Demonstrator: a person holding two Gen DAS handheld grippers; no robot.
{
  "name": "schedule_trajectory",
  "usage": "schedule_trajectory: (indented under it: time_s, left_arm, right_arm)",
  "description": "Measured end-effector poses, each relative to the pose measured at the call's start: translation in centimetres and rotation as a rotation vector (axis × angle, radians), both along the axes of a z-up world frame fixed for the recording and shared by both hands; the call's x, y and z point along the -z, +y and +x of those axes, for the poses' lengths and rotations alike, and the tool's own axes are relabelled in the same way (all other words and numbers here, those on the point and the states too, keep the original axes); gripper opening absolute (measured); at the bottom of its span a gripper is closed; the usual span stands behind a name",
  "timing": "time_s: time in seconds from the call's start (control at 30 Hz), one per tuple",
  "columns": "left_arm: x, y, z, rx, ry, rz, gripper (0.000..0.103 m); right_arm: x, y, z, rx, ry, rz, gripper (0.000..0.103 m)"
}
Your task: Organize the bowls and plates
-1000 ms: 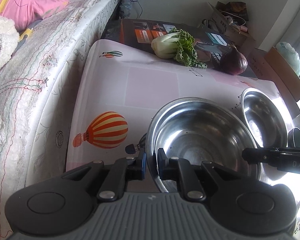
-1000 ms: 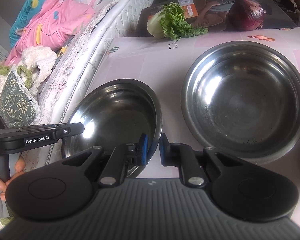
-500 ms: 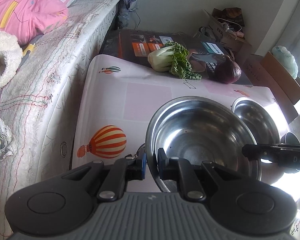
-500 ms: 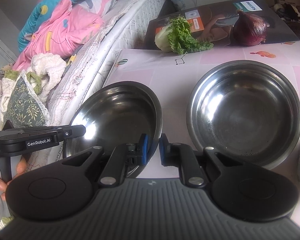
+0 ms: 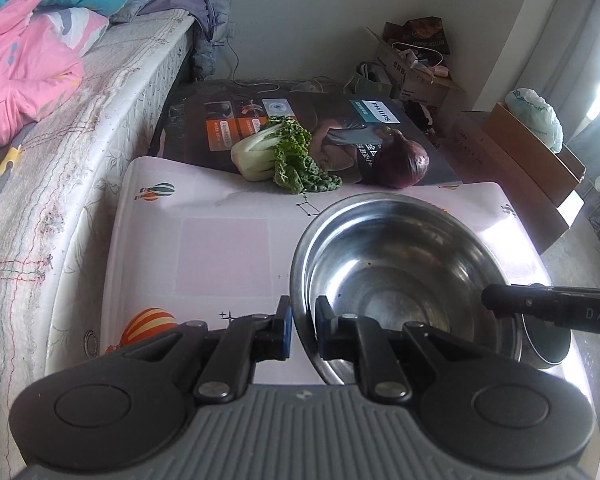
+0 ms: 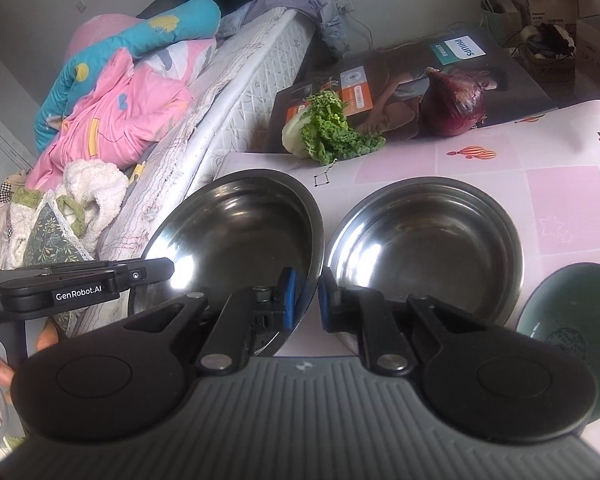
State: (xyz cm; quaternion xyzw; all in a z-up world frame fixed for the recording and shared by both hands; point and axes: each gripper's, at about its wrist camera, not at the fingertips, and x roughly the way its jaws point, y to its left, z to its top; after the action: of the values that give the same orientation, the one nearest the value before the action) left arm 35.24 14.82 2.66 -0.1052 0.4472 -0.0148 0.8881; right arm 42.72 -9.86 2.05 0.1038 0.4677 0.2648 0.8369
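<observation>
Both grippers hold one large steel bowl (image 5: 400,264) by its rim, lifted above the table. My left gripper (image 5: 302,330) is shut on its near left rim. My right gripper (image 6: 306,298) is shut on its right rim, and the bowl (image 6: 240,236) fills the left of the right wrist view. A second steel bowl (image 6: 424,244) sits on the pink tablecloth (image 6: 540,184) to the right of the held one. A dark green bowl (image 6: 572,312) sits at the right edge. In the left wrist view the held bowl hides the second one.
A bok choy (image 5: 276,156) and a red onion (image 5: 400,158) lie at the table's far edge against a dark Philips box (image 5: 340,124). A bed (image 5: 80,128) with pink bedding runs along the left. Cardboard boxes (image 5: 532,168) stand on the floor at right.
Both grippers have risen with the large steel bowl and carried it right. The second bowl has gone out of sight behind it in the left wrist view. The green bowl has come into view.
</observation>
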Motion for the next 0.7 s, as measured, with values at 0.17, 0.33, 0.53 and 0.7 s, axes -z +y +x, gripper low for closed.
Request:
schedule_trajectory:
  time_s: [0.17,0.33,0.53,0.7]
  left_arm:
    - [0.9,-3.6,3.0,0.050,0.027,-0.001,0.013]
    - [2.3,-6.5,5.4,0.080,0.058,-0.016,0.013]
    - [3.9,-8.8,7.0,0.098,0.101,0.005,0.013]
    - [4.8,-9.6,7.3,0.095,0.122,0.041,0.014]
  right_arm:
    - [0.5,-3.3,1.3,0.058,-0.002,-0.036,0.011]
    - [1.9,-6.4,2.7,0.108,0.012,-0.083,0.011]
    - [3.8,-8.1,4.0,0.132,0.032,-0.114,0.013]
    - [5.0,-8.2,4.6,0.136,0.038,-0.125,0.014]
